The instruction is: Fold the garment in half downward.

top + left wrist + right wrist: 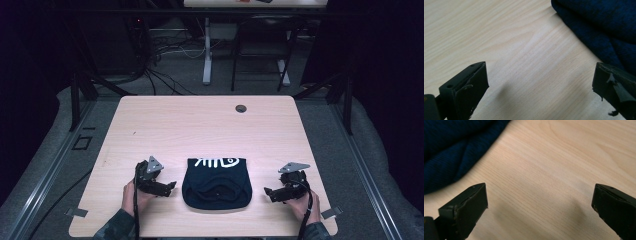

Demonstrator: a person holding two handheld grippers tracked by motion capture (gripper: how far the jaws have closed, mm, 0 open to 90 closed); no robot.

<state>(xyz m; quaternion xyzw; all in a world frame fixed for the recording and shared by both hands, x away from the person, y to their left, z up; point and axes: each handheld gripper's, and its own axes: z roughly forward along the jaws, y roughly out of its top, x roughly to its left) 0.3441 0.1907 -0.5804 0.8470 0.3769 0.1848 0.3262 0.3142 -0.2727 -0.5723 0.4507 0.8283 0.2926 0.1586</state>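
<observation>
A folded dark navy garment [216, 183] with a white printed design along its far edge lies near the front middle of the light wood table [200, 125]. My left gripper [171, 186] sits just left of it, pointing toward it, jaws wide open over bare wood. In the left gripper view the navy cloth [604, 27] lies at the upper right, clear of the fingers [471, 85]. My right gripper [267, 192] is off the garment's right side, also open and empty. In the right gripper view the cloth [454, 147] lies at the upper left.
A round cable hole [241, 108] sits near the table's far edge. Beyond the table are desk legs and cables on a dark floor. Metal rails run along both sides of the table.
</observation>
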